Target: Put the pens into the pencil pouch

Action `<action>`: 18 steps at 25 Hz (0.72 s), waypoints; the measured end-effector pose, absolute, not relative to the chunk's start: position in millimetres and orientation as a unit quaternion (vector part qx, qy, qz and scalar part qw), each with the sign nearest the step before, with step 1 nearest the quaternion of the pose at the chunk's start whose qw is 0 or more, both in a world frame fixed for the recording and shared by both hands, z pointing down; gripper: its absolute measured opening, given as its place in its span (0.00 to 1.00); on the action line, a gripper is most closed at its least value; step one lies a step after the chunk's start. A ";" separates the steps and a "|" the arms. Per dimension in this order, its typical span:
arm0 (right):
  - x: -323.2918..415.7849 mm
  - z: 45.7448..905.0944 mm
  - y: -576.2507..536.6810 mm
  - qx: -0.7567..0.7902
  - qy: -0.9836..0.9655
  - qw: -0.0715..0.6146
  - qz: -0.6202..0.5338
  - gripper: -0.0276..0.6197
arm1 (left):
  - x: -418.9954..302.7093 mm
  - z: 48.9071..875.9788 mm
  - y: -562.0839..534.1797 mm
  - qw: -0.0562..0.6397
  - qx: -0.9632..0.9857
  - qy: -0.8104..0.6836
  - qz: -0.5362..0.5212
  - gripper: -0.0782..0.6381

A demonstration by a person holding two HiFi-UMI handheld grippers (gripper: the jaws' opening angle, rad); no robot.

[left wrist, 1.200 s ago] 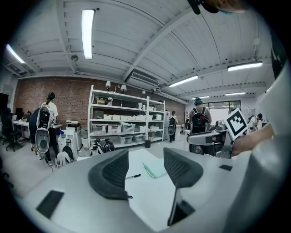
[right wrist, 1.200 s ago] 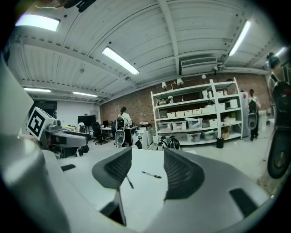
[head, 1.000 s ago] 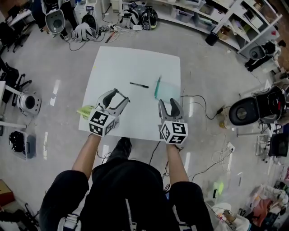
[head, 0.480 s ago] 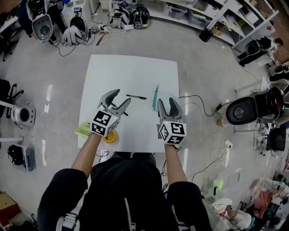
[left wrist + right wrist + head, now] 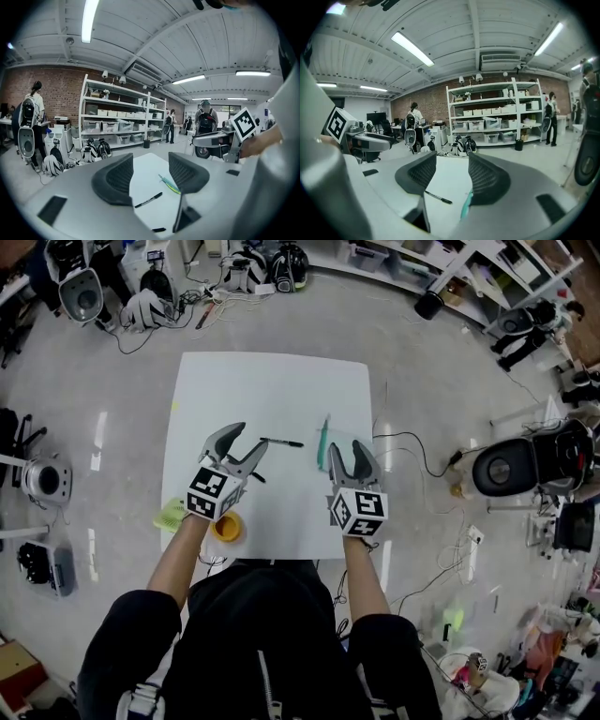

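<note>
Head view: a pen [image 5: 281, 442] lies on the counter [image 5: 272, 385] near the pouch [image 5: 323, 440], not yet inside. The left gripper [image 5: 247, 440] and right gripper [image 5: 348, 450] hover over it, jaws spread and empty. The packing looks unstarted.

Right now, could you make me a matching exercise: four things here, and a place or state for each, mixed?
1 black pen
2 pencil pouch
3 yellow round object
4 left gripper

a jaws apart, empty
b at the table's near edge
c right in front of the right gripper
d on the table, ahead of the left gripper

Pairs: 1-d, 2-c, 3-b, 4-a
</note>
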State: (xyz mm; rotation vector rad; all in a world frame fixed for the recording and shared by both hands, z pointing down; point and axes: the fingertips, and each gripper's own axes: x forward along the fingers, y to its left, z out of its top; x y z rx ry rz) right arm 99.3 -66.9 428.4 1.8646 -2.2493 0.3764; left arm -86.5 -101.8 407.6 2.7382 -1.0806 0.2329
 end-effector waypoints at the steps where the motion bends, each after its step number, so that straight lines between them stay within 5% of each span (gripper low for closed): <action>1: 99.3 430.7 -69.7 0.629 -0.760 0.101 0.129 0.36 | -86.1 409.0 -104.4 0.097 0.923 -0.364 0.079 0.46; 18: 109.7 509.8 -101.2 0.602 -0.759 0.163 0.186 0.36 | -64.3 464.7 -136.8 0.135 0.911 -0.370 0.121 0.46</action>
